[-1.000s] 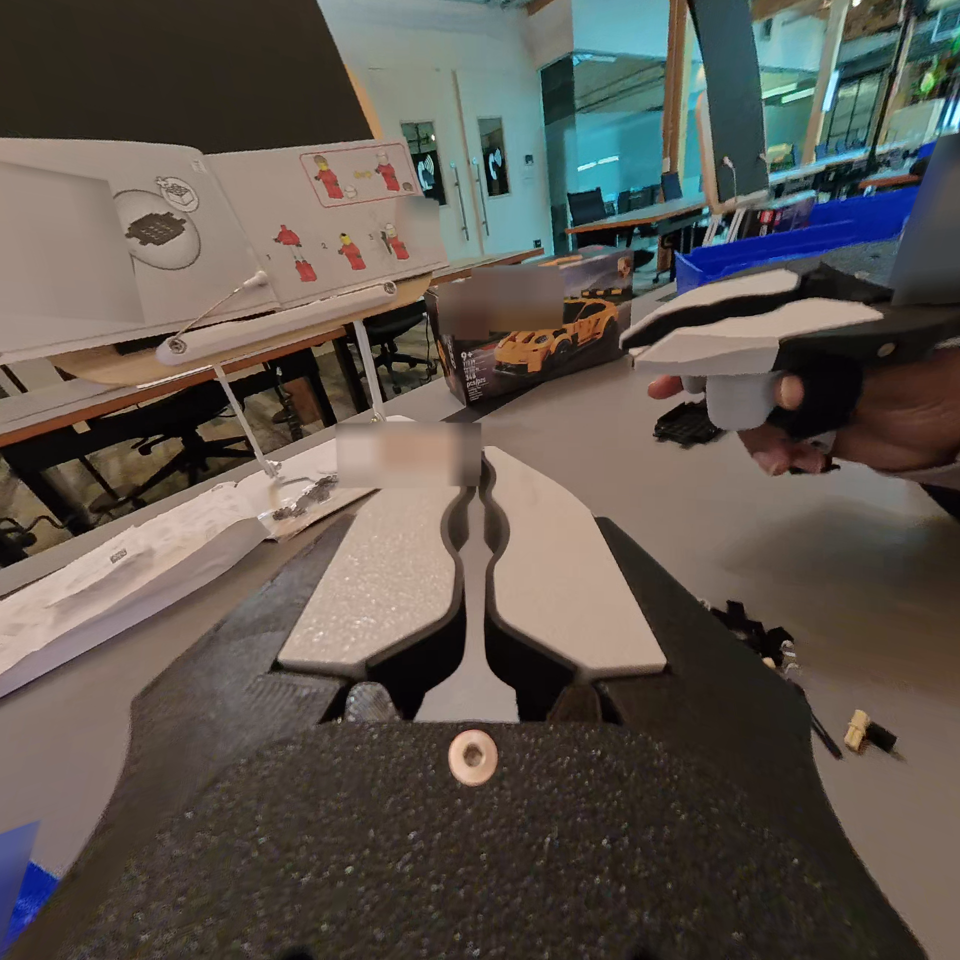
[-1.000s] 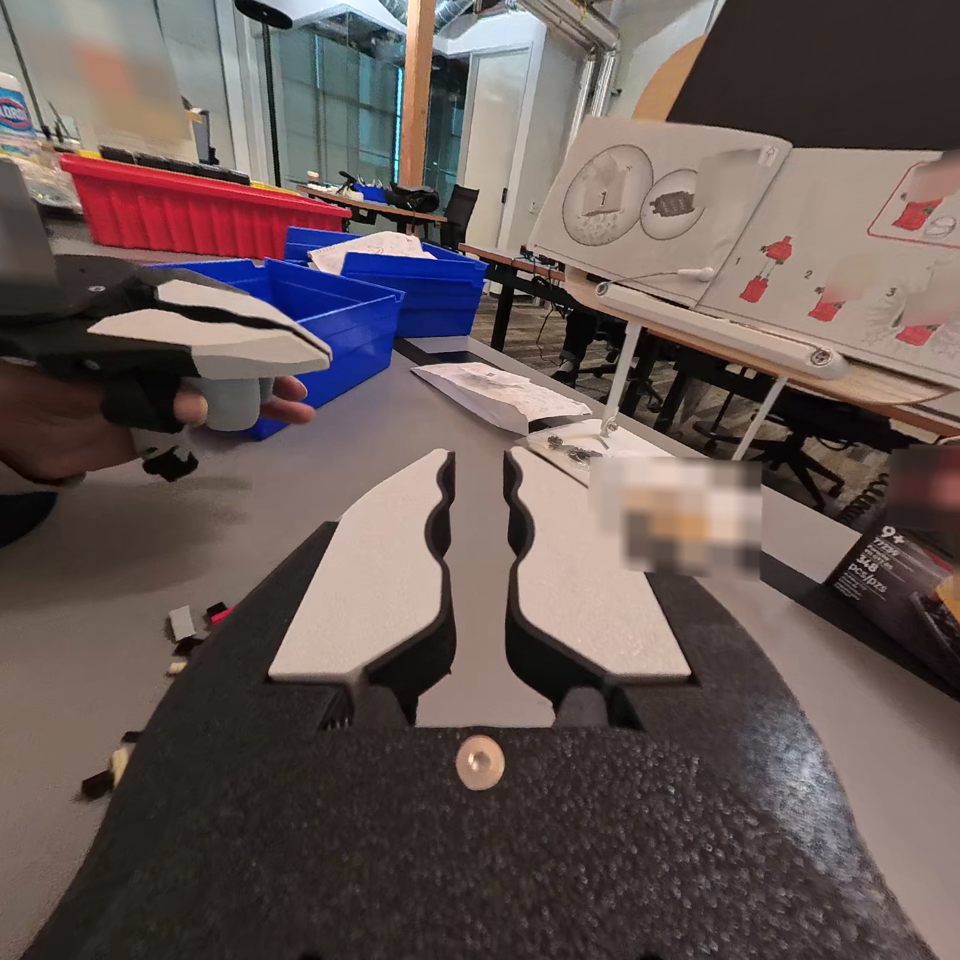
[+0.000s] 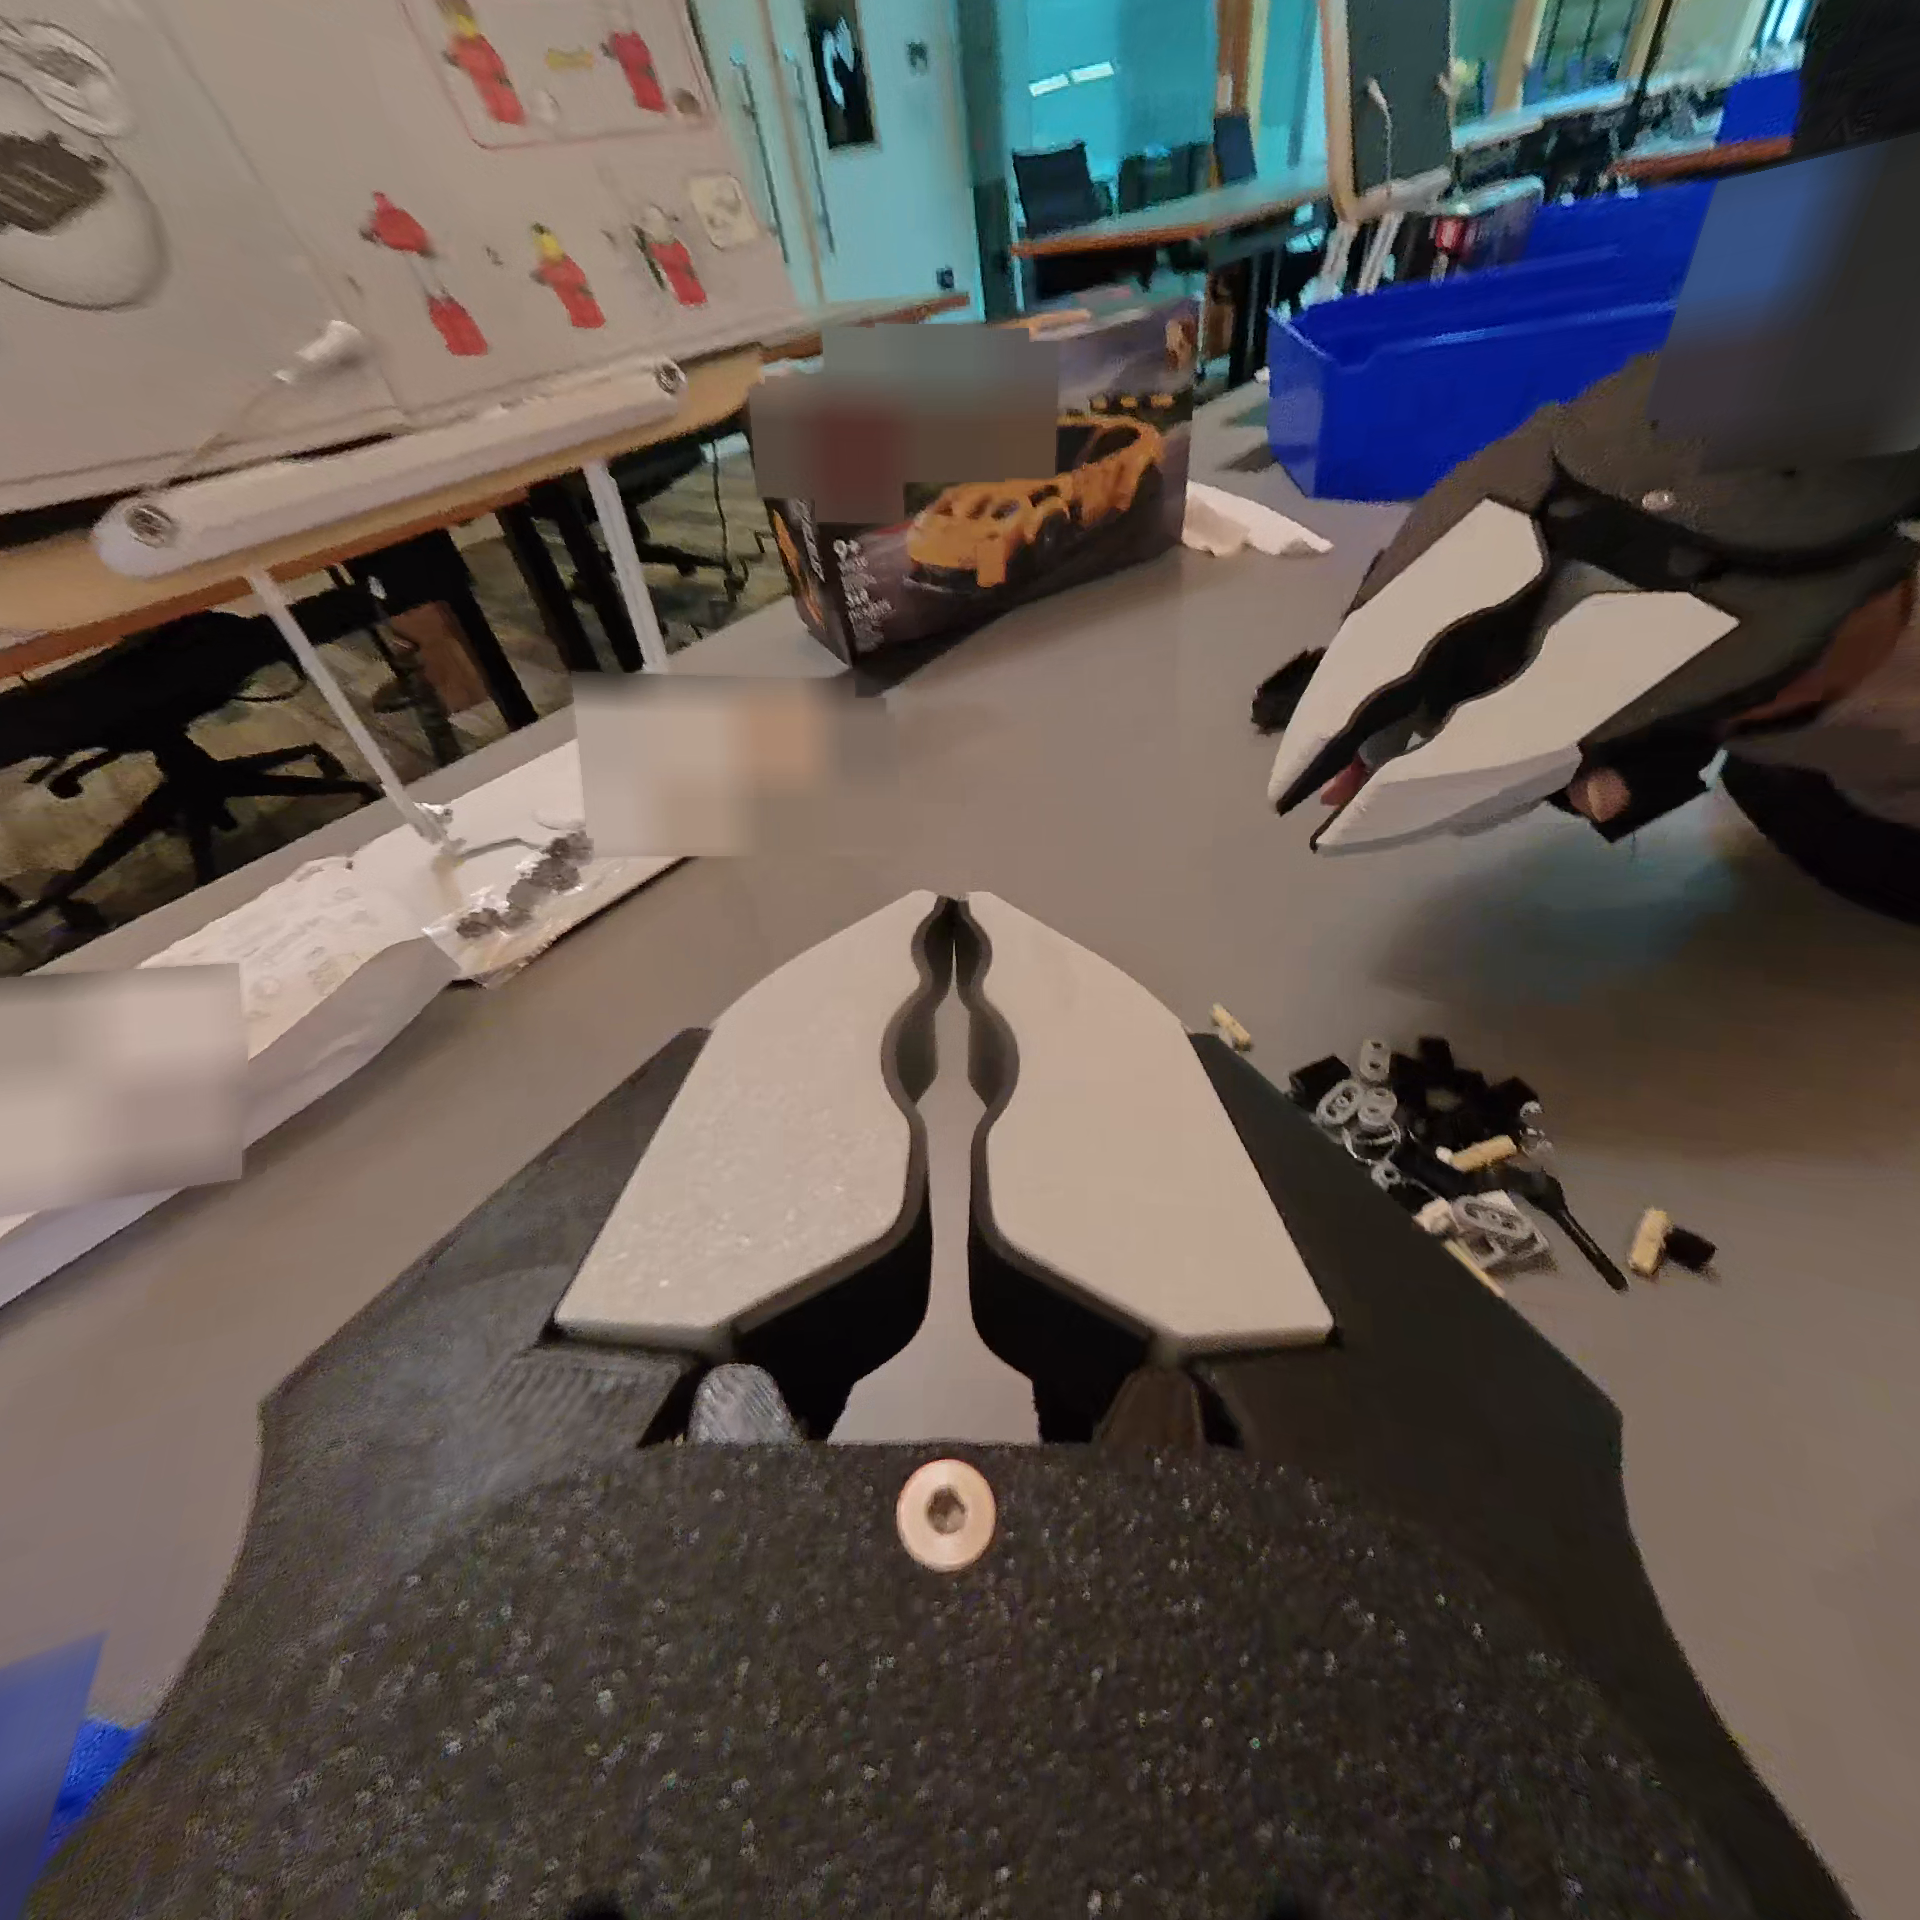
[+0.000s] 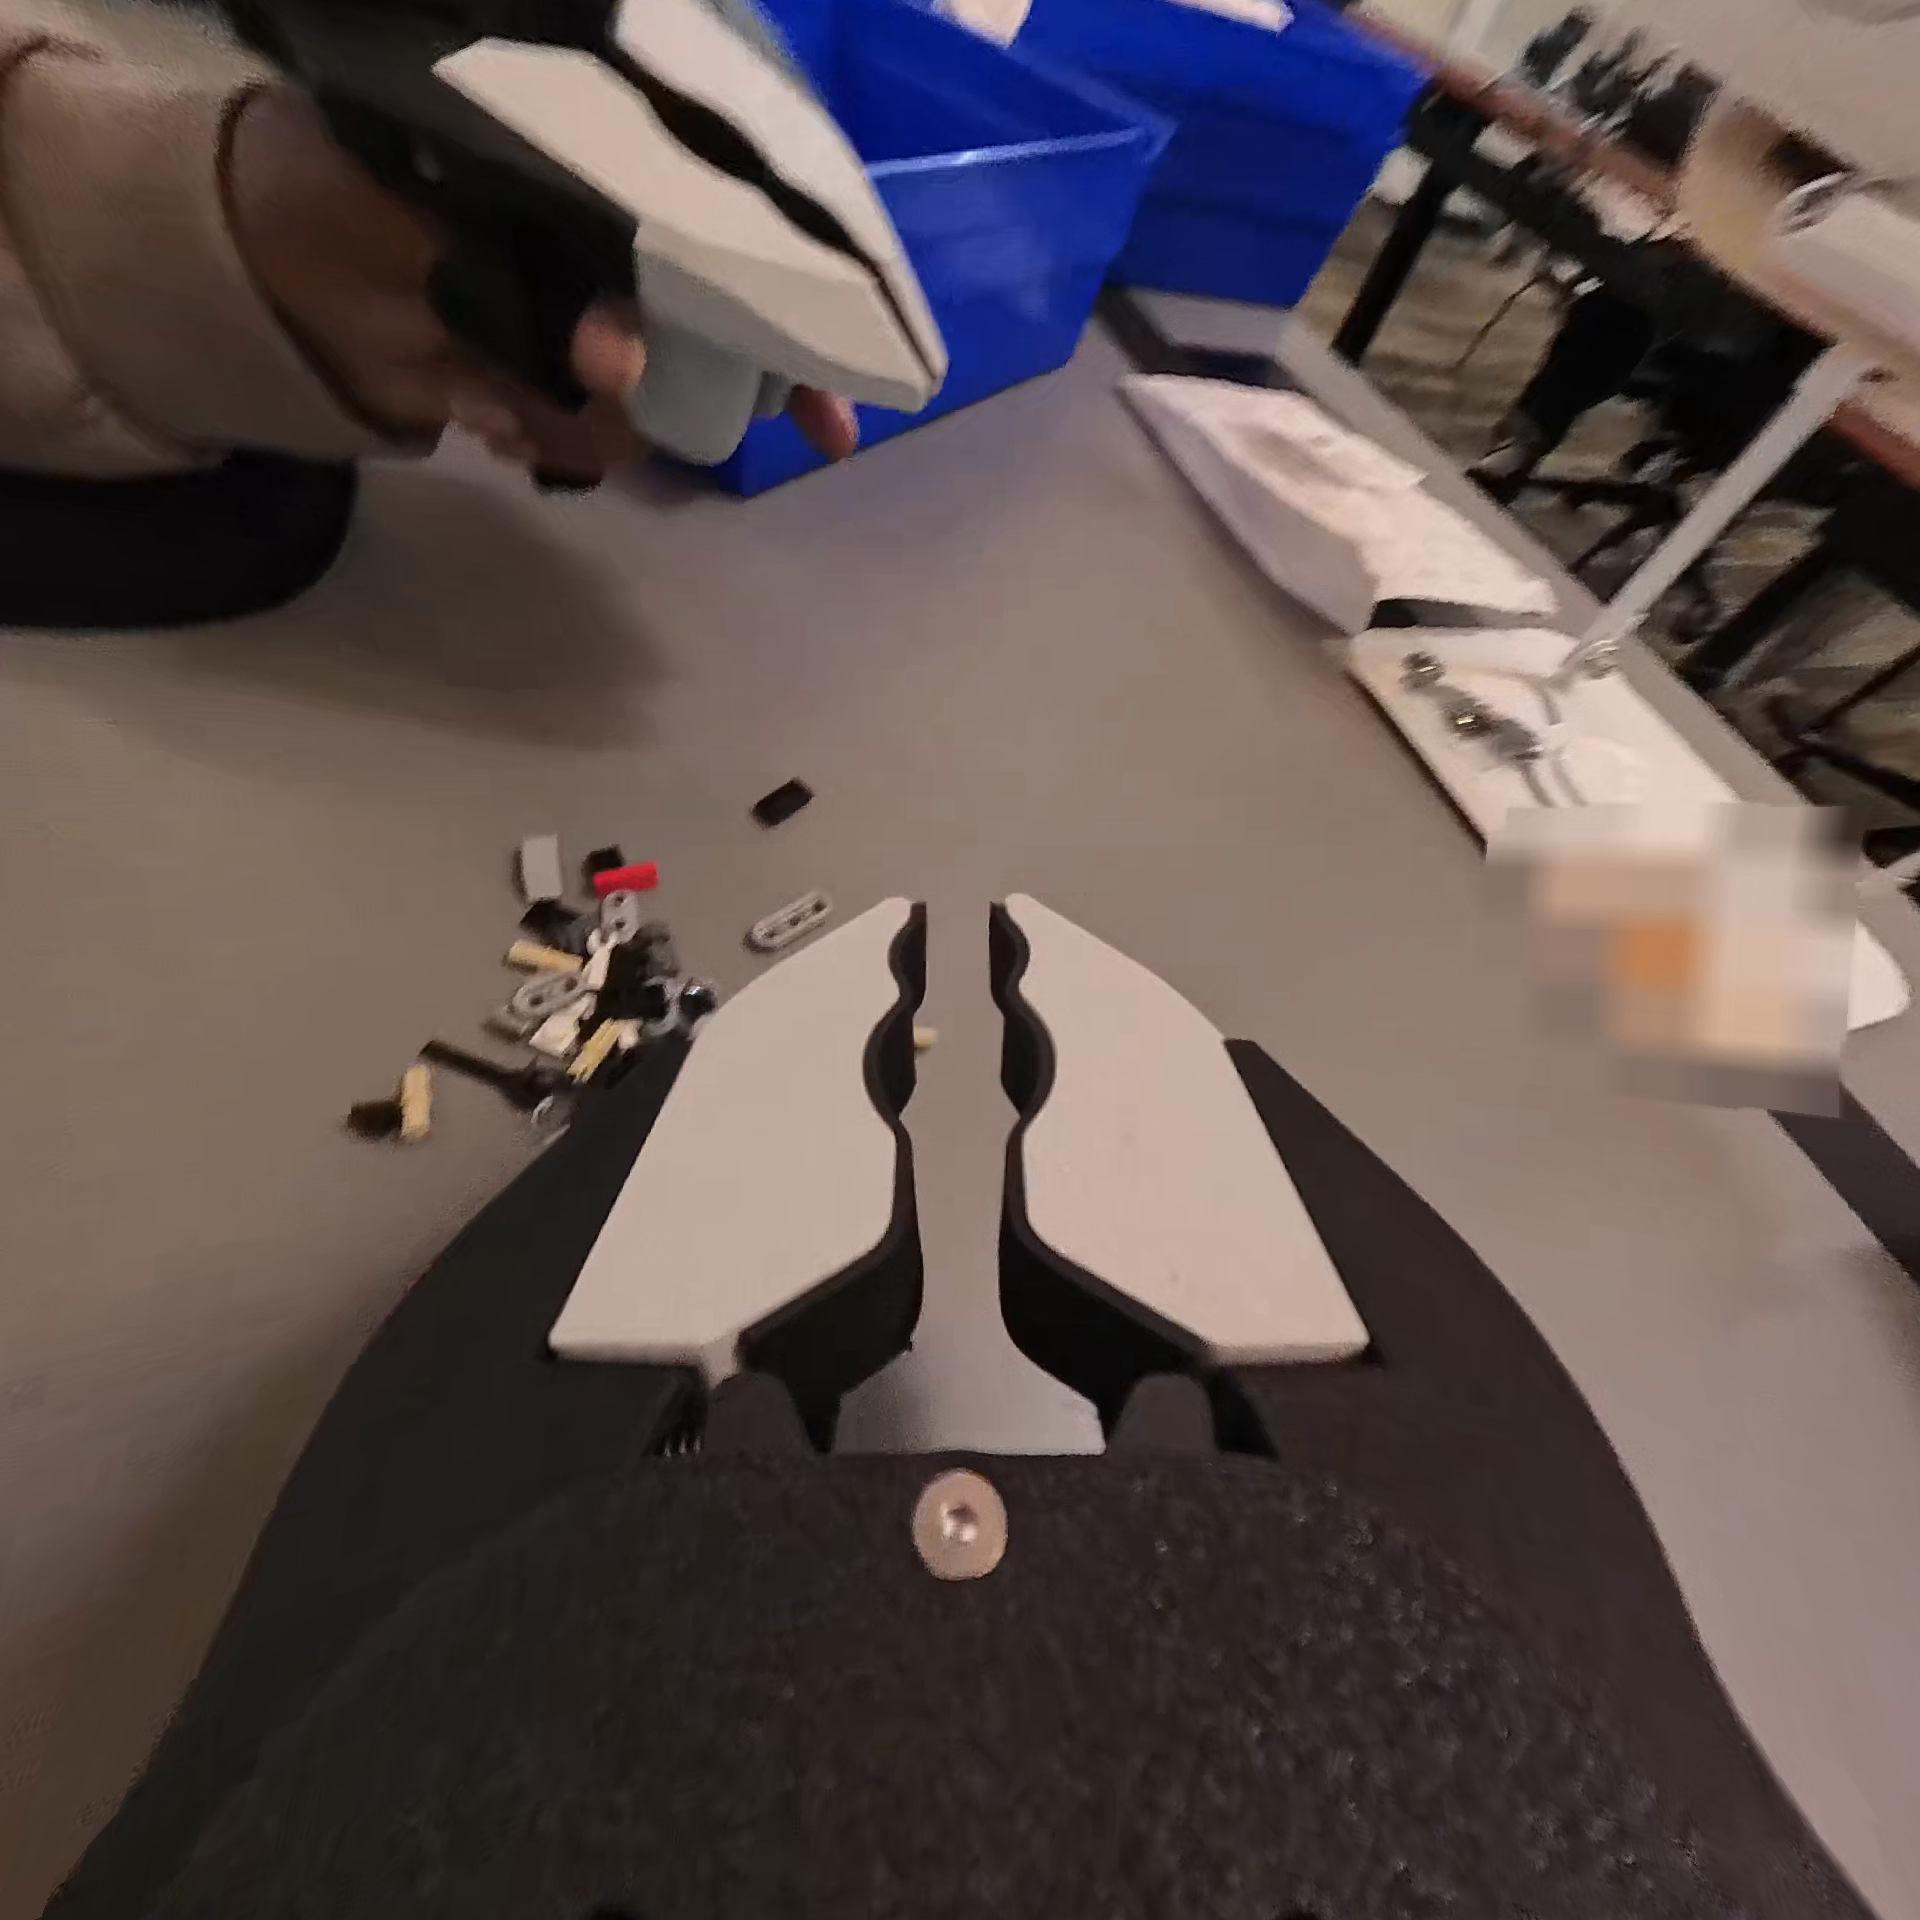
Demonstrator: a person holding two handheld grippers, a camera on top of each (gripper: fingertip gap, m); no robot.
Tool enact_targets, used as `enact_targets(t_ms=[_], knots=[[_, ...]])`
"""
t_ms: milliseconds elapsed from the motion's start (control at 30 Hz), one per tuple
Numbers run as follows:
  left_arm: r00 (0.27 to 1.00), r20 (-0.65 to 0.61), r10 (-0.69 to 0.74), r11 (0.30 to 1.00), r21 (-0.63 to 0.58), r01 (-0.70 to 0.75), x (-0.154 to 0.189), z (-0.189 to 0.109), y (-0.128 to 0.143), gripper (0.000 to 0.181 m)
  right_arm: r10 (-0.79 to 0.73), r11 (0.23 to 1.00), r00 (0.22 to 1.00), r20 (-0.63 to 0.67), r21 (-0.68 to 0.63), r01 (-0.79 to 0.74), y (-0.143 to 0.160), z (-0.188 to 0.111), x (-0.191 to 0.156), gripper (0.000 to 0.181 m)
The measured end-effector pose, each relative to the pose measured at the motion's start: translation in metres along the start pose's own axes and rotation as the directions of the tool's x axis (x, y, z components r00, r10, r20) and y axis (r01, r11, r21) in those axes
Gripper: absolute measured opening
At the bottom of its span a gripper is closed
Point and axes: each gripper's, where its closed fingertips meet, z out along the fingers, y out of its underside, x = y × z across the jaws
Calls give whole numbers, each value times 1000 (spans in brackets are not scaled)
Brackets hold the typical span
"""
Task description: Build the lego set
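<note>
Grey and wide, the table (image 4: 1039, 623) carries a loose heap of small lego pieces (image 4: 582, 997) at its near middle, so either tool can reach them, while the instruction booklet (image 3: 312, 208) stands propped at the far left for reading. Left tool (image 3: 954, 914) hovers clenched and empty, its tips touching; right tool (image 4: 956, 914) hangs just right of the heap, released with a narrow gap, apparently ready to pick a piece
</note>
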Motion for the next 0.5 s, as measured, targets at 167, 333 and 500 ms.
enact_targets(t_ms=[167,333,500], knots=[[997,-57,58,993,-101,-64,13,6,17,0,-43,980,955,294,-176,98,28,-4,-50,11],[984,-132,121,974,-173,-143,29,10,31,0,-65,936,919,388,-295,190,50,0,-78,23],[931,-362,52,943,-289,-165,69,1,48,3,-80,929,923,377,-307,205,53,15,-86,18]])
